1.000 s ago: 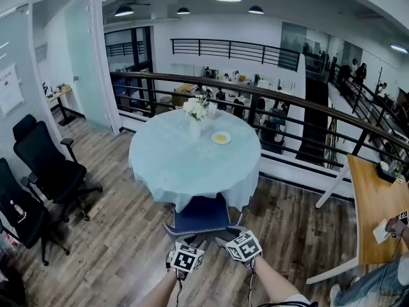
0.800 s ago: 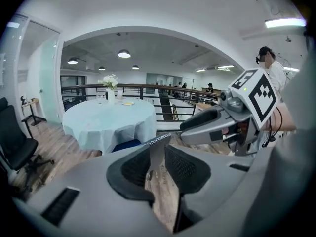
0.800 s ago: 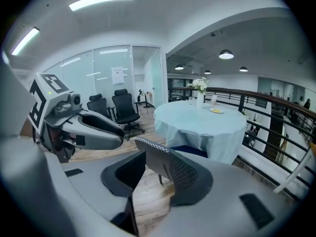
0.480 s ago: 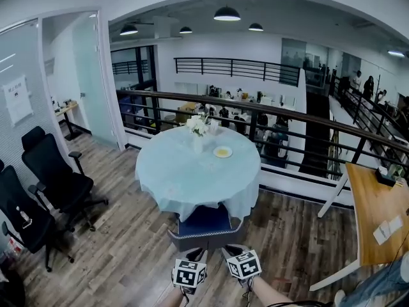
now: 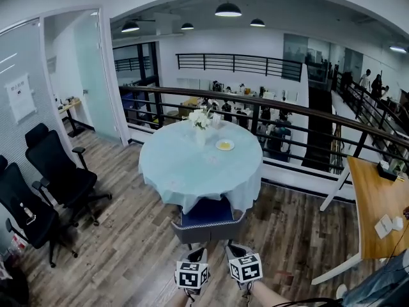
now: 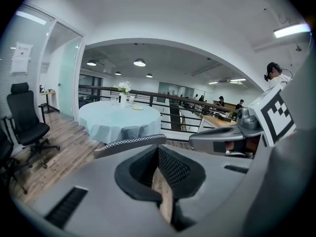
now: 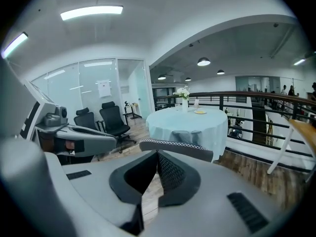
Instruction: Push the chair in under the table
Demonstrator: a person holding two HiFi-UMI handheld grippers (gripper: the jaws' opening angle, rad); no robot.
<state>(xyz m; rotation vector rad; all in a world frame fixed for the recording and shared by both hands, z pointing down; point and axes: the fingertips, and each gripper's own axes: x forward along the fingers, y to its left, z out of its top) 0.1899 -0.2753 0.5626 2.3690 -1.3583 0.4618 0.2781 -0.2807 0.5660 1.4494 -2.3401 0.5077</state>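
Floor (image 5: 128, 248): grey-brown wood planks.
Left: two black office chairs (image 5: 61, 171) by glass partition (image 5: 89, 75).
Rear: dark railing (image 5: 300, 107).
Ceiling: pendant lamps (image 5: 228, 9) lit.
Right: wooden desk (image 5: 374, 203).

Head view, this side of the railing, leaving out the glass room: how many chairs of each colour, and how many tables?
Blue chair: 1
Black office chairs: 2
Tables: 2, the round table and the wooden table
Total: 5

No text can be read anywhere. A white sheet (image 5: 21, 98) stuck on the glass wall (image 5: 16, 149) carries print, but it is too small to read.
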